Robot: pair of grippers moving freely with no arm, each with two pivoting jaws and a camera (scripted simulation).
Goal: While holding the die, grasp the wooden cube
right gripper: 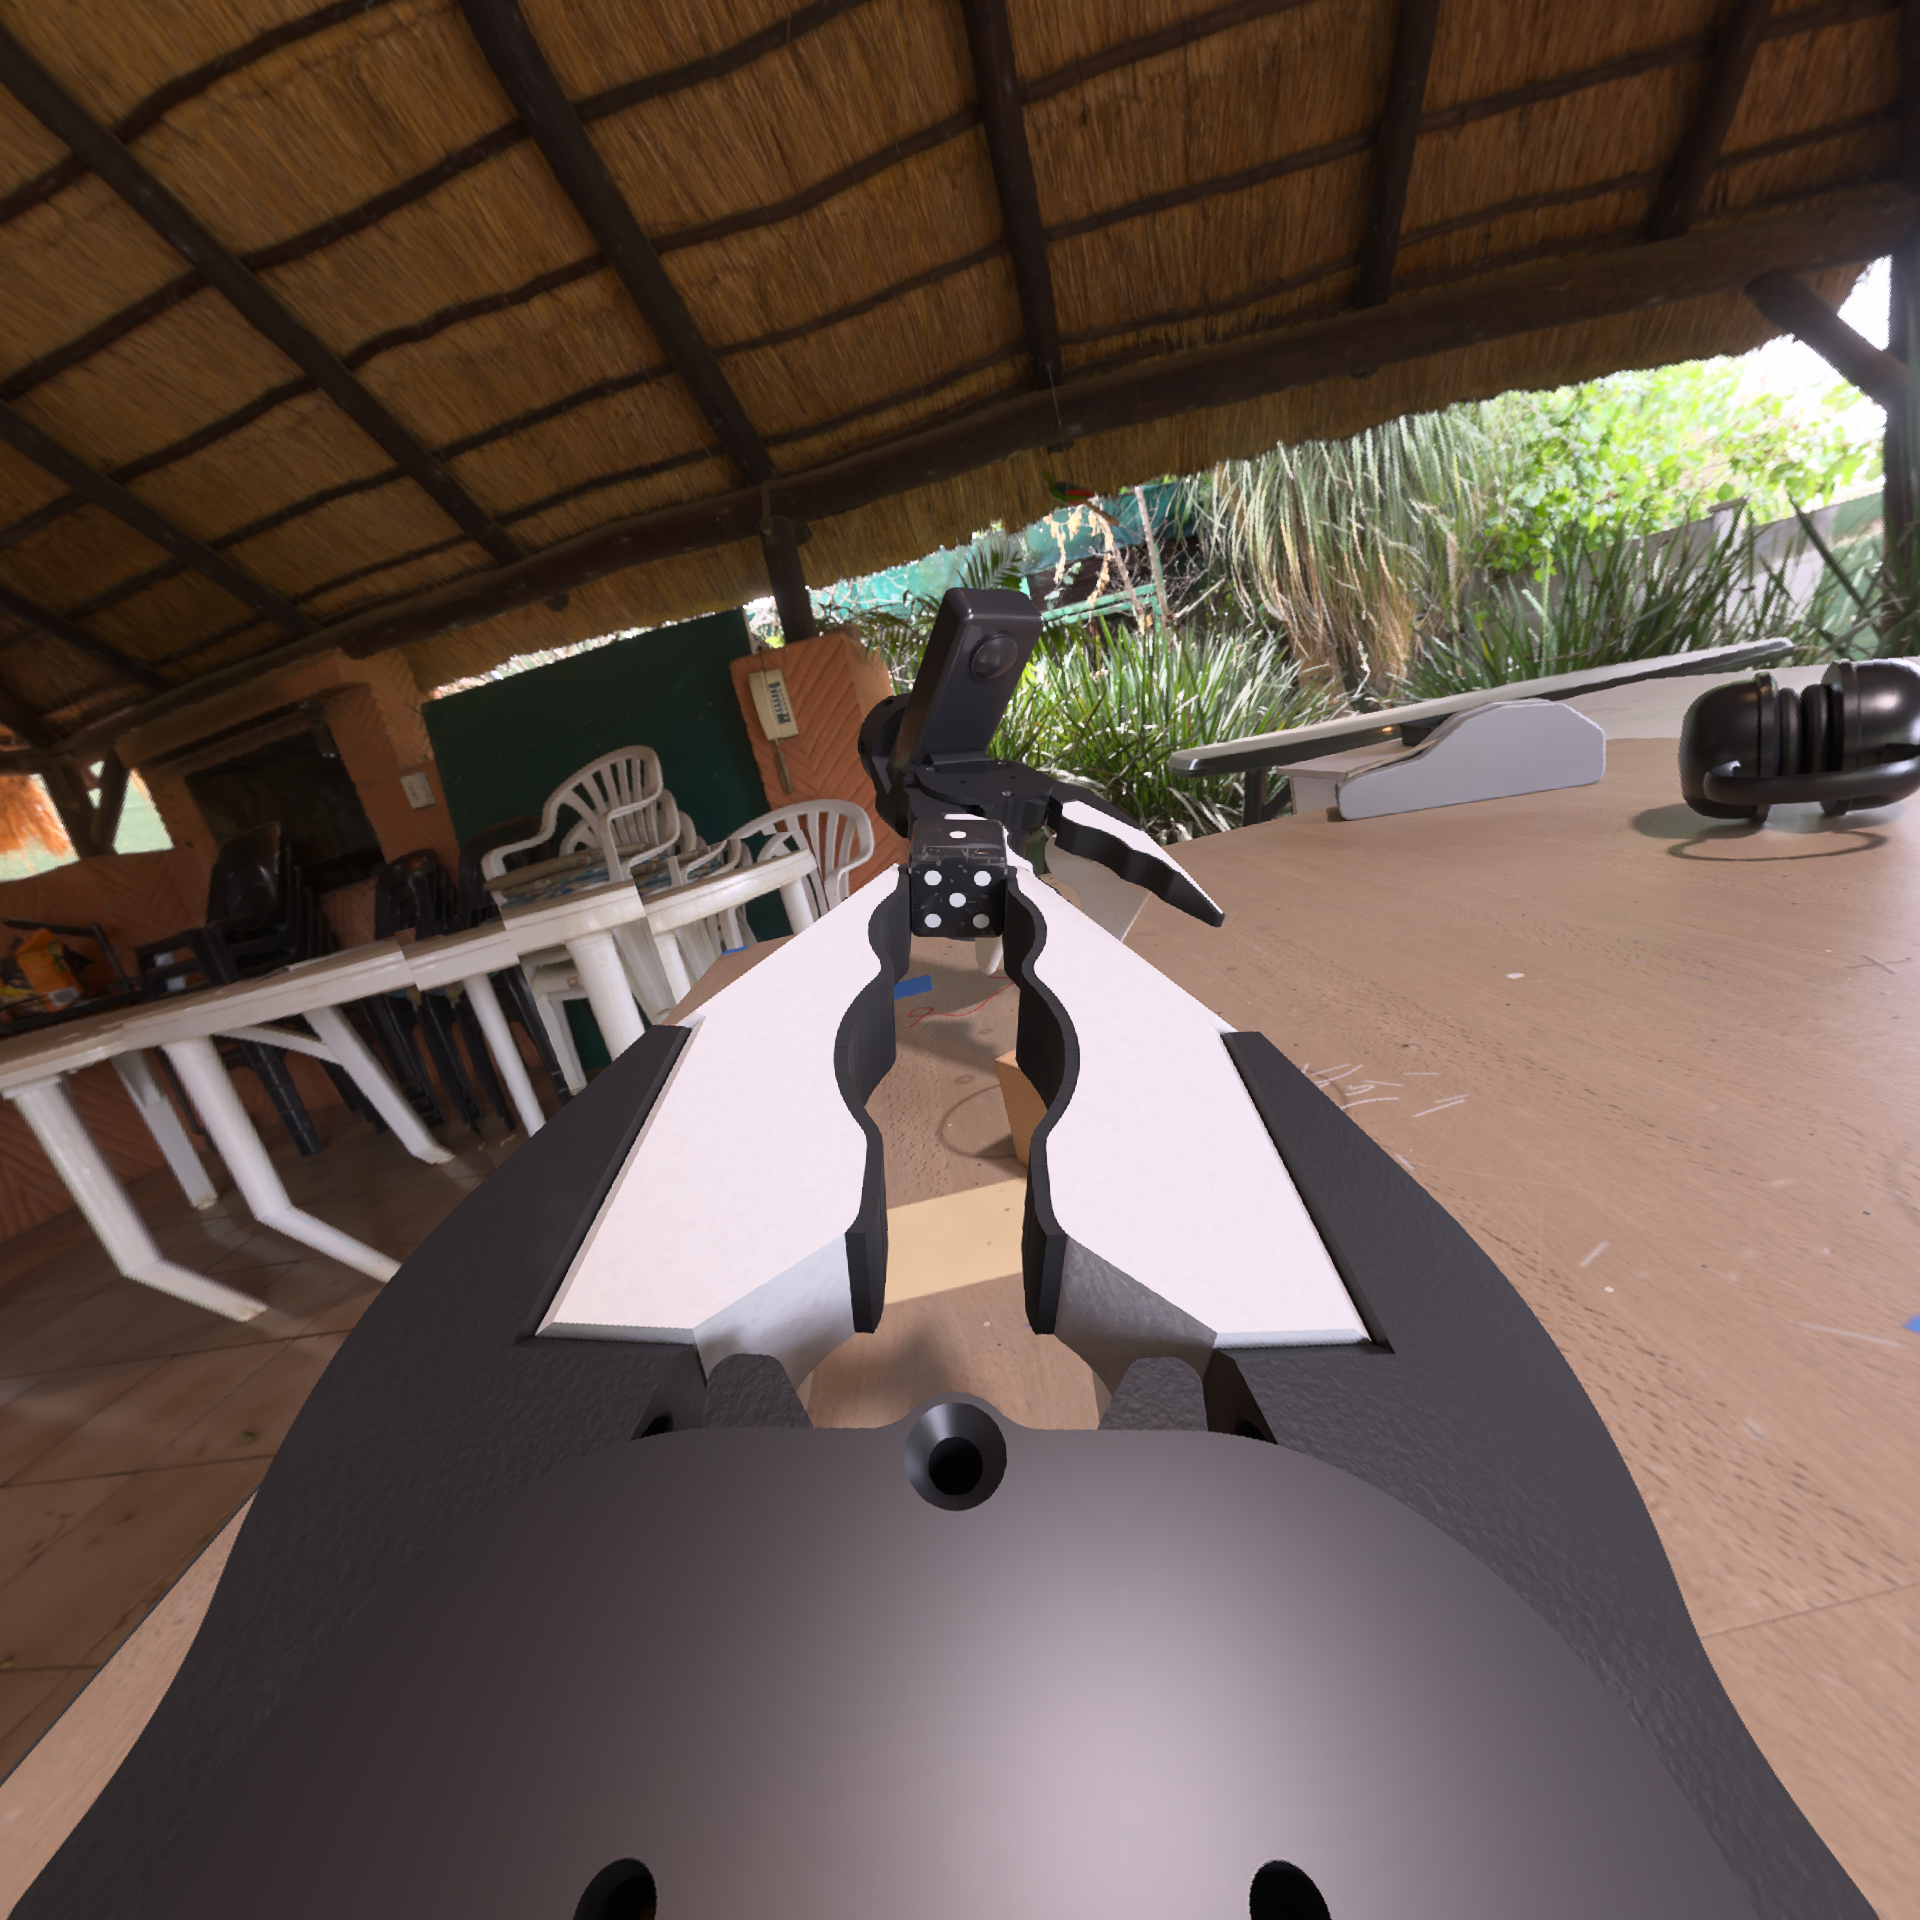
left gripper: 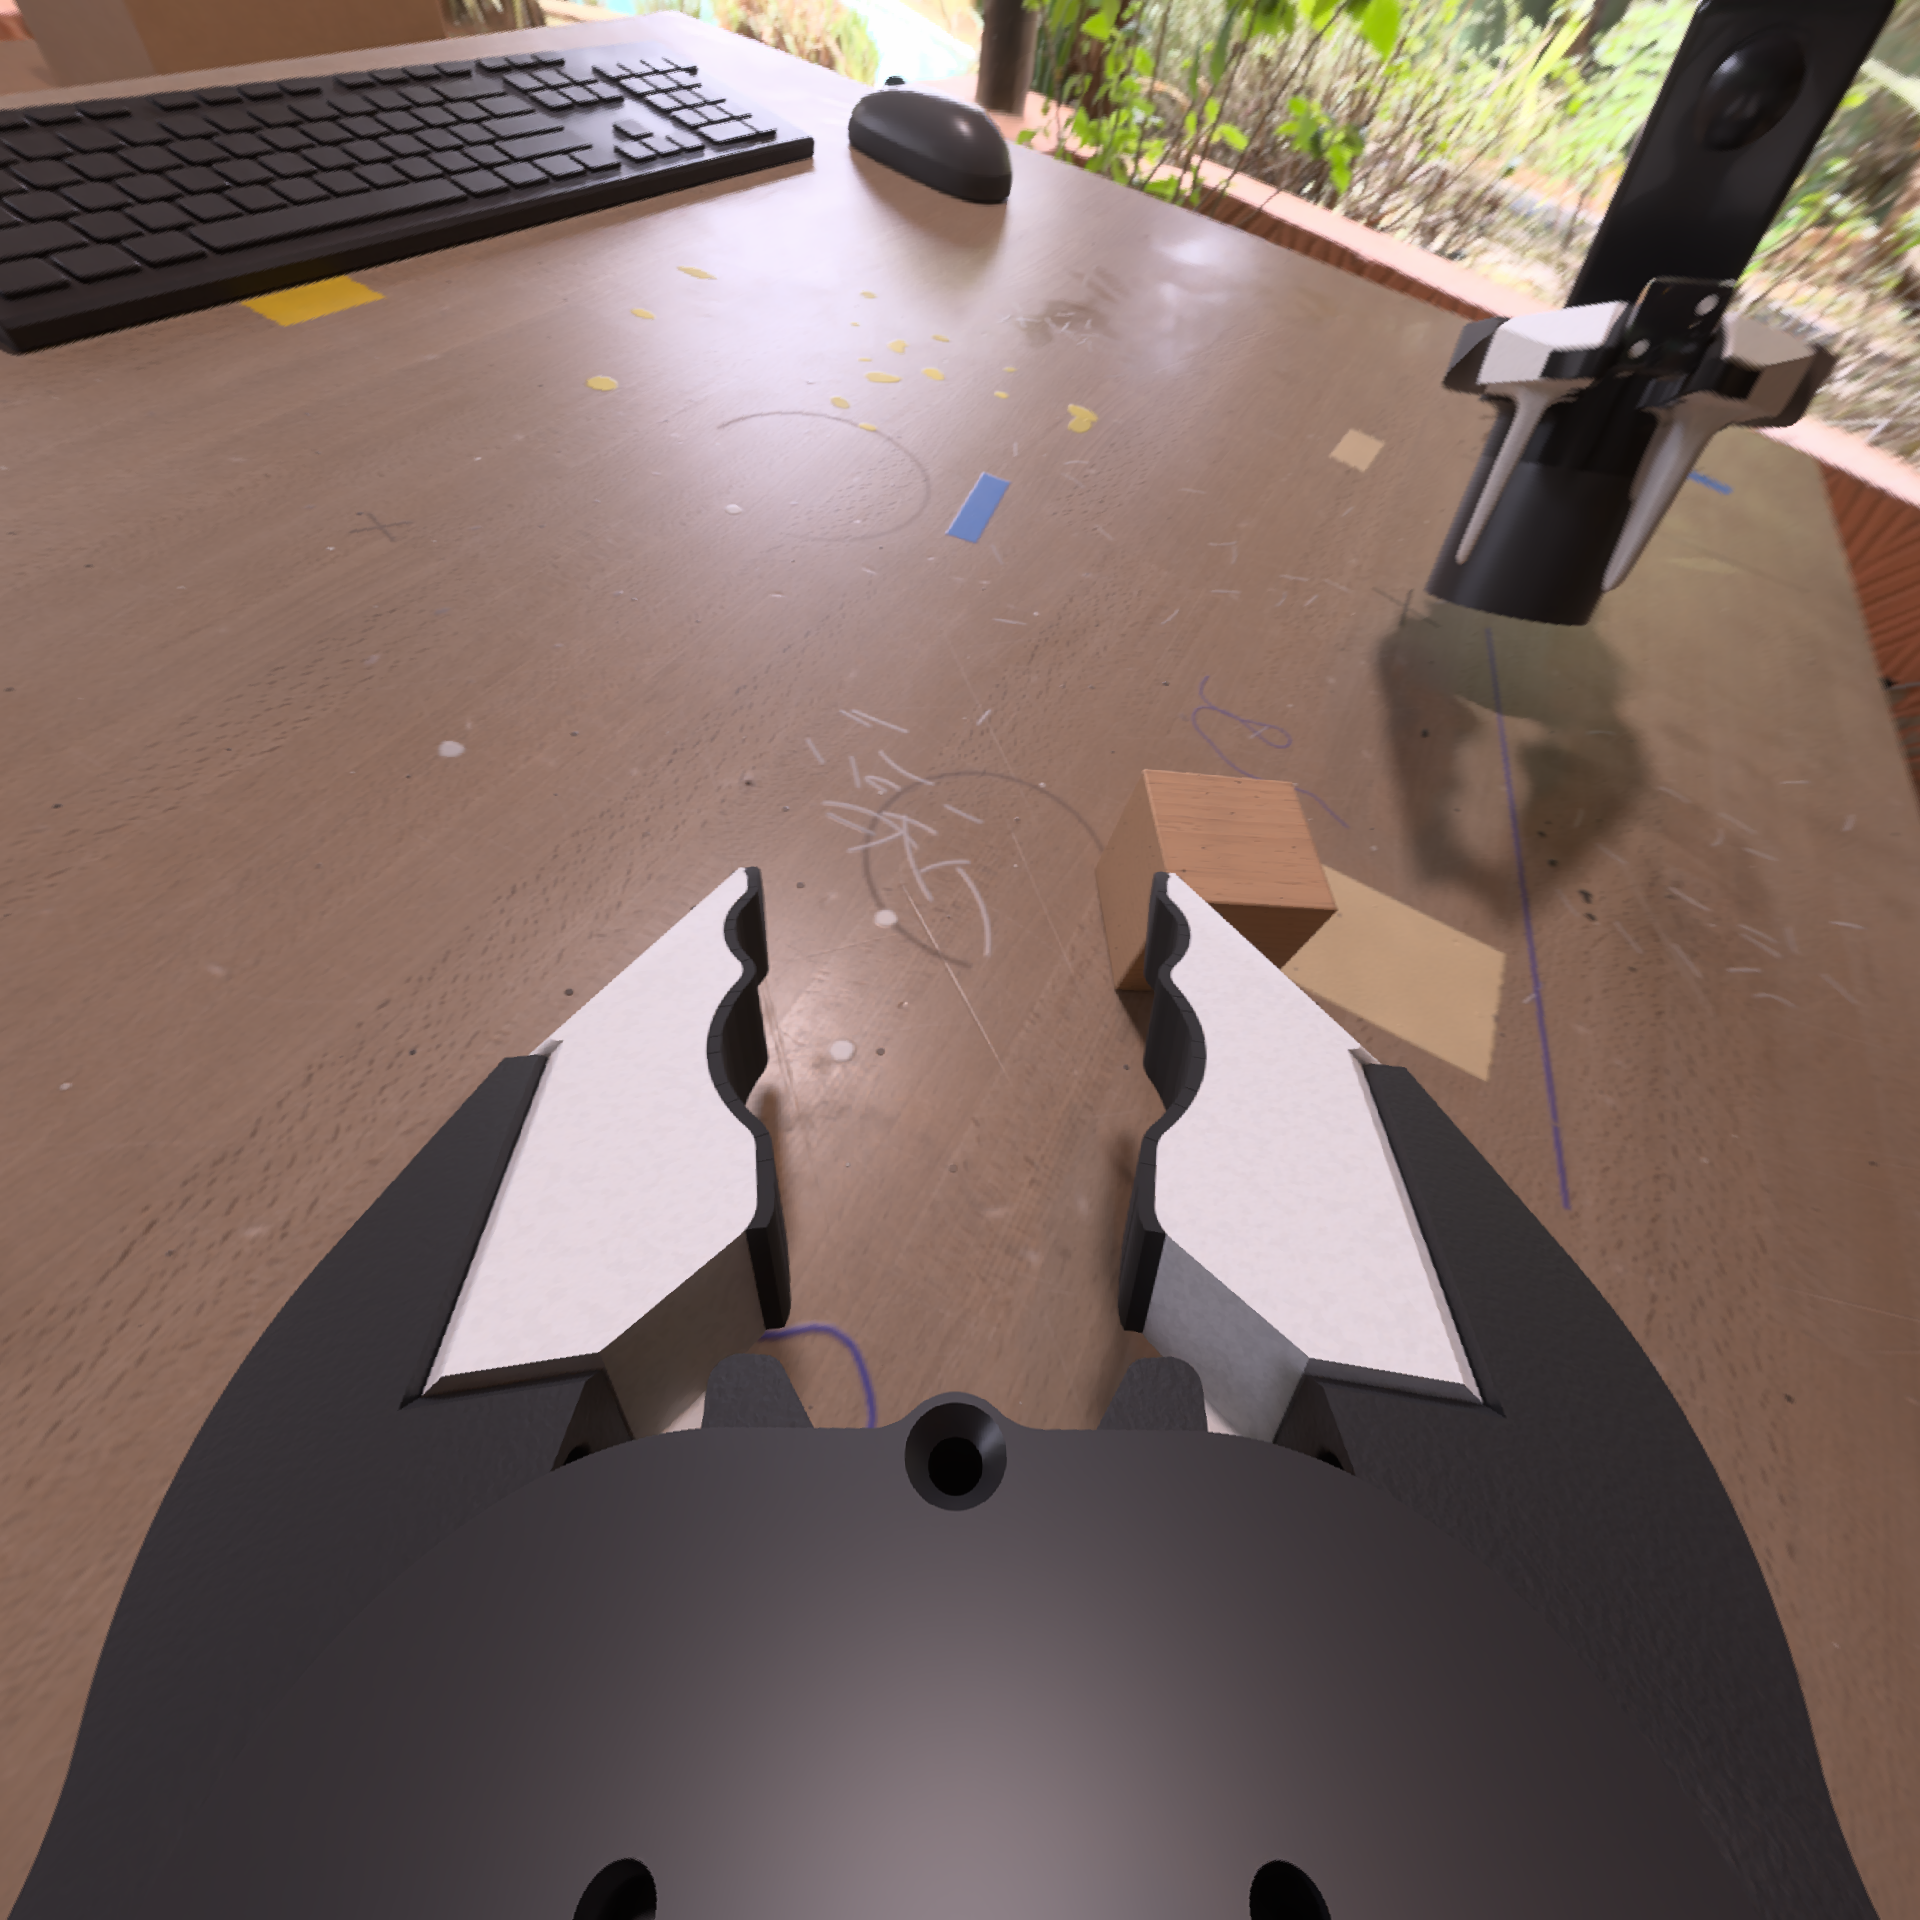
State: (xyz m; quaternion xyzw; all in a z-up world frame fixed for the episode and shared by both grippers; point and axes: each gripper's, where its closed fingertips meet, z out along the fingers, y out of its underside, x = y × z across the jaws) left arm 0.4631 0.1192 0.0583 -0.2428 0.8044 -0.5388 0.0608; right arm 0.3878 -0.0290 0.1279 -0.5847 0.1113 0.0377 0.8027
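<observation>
Left wrist view shows the wooden cube point(left gripper: 1216, 873) resting on the table point(left gripper: 520, 727), on the corner of a tan tape patch point(left gripper: 1403, 977), just beyond the left tool's point(left gripper: 961, 894) right fingertip; that tool is spread and holds nothing. The right tool point(right gripper: 954, 902), held above the table, pinches the die point(right gripper: 956, 902). The approach step is in hand, I judge: next the left tool should shift right to straddle the cube, then press together.

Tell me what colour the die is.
Black with white pips, seen best in the right wrist view, where the die sits between the right gripper's fingertips.
</observation>
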